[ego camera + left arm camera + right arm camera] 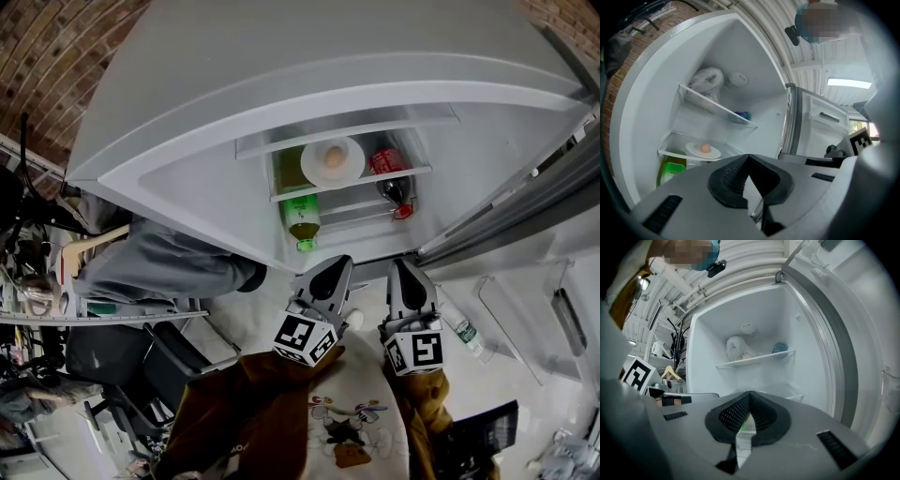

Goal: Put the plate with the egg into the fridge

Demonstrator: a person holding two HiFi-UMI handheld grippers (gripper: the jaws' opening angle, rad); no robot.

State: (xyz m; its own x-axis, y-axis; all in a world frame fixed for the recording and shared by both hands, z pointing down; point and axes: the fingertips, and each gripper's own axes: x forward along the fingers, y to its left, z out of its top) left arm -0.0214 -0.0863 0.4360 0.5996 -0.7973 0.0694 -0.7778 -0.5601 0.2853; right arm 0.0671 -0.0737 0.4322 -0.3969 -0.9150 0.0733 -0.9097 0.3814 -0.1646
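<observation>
Both empty, left hand-held gripper (337, 264) closed, right hand-held gripper (404, 268) closed

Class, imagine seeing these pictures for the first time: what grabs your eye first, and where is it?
The open fridge fills every view, and on a shelf inside it sits a white plate with one egg on it. A green bottle shows just below that shelf. In front of the fridge, the left tongs and right tongs are both shut and empty.
</observation>
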